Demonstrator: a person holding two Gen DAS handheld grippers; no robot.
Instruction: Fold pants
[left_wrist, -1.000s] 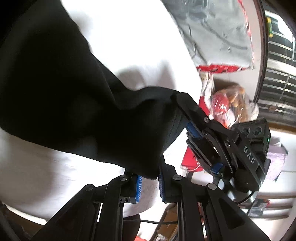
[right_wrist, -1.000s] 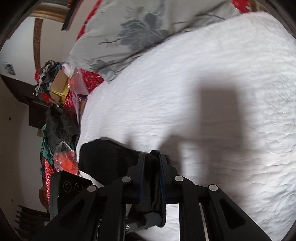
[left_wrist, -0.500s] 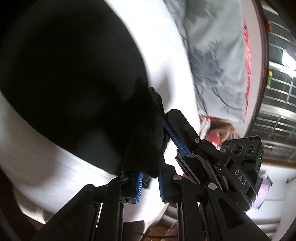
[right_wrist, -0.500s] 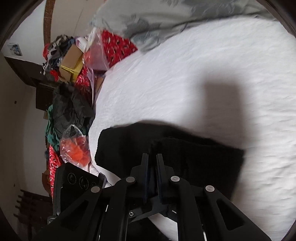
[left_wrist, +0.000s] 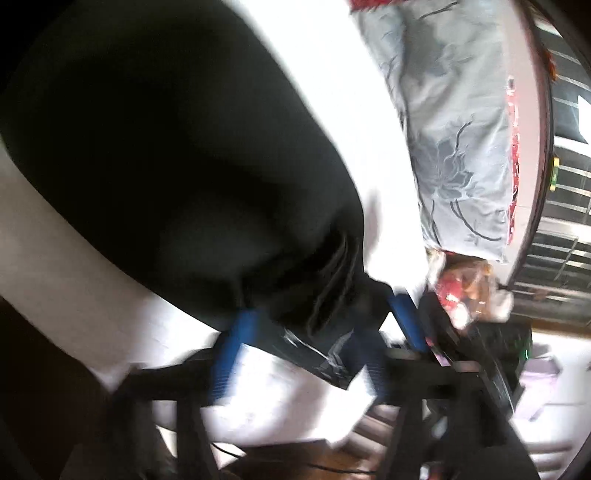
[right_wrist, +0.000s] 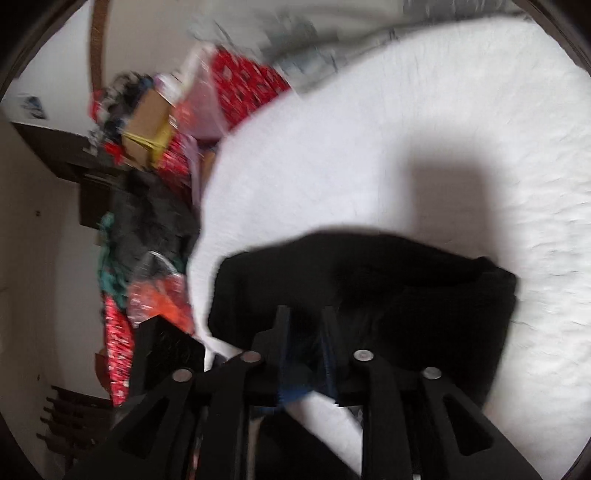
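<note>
Left jaws: wide apart and opening; blue pads of the left gripper (left_wrist: 295, 354) stand on both sides of the cloth edge, not pressing it.
Right jaws: a small gap, opening; cloth is betw. the two fingers of the right gripper (right_wrist: 304, 332), but w/ the blur I cannot tell if the pads touch it.
Pants: black soft fabric pants (left_wrist: 177, 147), folded to a thick dark bundle (right_wrist: 369, 288), lying on the white textured bed cover (right_wrist: 369, 129) near its front edge, close to the left front corner in the right wrist view.
Pants edge: the waistband part w/ small gathers is at the left gripper, hanging a little over the bed edge.
Pillow: grey pillow w/ dark flower print (left_wrist: 454, 147) at the far edge of the bed, apart from the pants.
Beside bed: red patterned cloth (right_wrist: 240, 85), brown cardboard box (right_wrist: 147, 122), clear plastic bag w/ orange content (right_wrist: 159, 295); all blurred.
Shadow: a dark square shadow (right_wrist: 454, 195) on the cover just behind the pants.
</note>
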